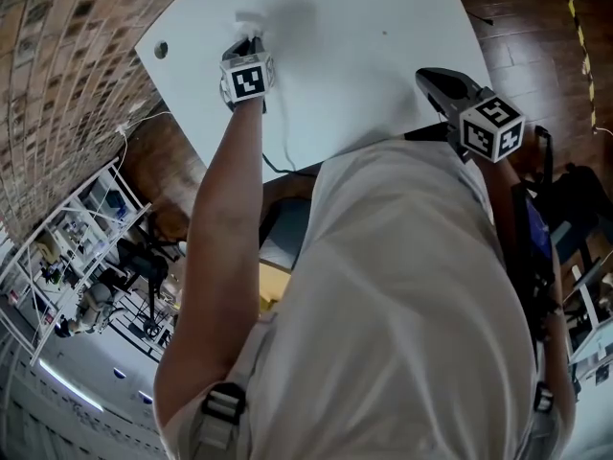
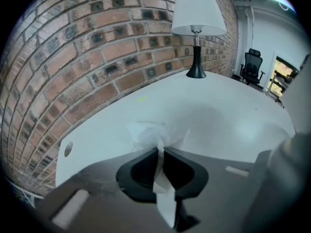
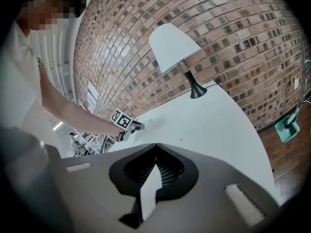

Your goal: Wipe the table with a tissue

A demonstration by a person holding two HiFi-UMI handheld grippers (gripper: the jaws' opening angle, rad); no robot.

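A crumpled white tissue (image 2: 151,134) lies bunched on the white table (image 2: 228,115) with my left gripper (image 2: 160,150) shut on it; a strip of it trails back between the jaws. In the head view the left gripper (image 1: 251,40) points down at the table's far left part, the tissue (image 1: 249,17) just beyond its tips. My right gripper (image 1: 437,79) hovers over the table's near right edge, its jaws closed tip to tip with nothing in them. From the right gripper (image 3: 155,145) view the left gripper (image 3: 137,125) shows far across the table.
A black-stemmed lamp (image 2: 196,28) with a white shade stands at the table's far end by the brick wall (image 2: 87,47). A round cable hole (image 1: 160,50) sits near the left edge. A cable (image 1: 283,153) hangs off the near edge. An office chair (image 2: 251,66) stands beyond.
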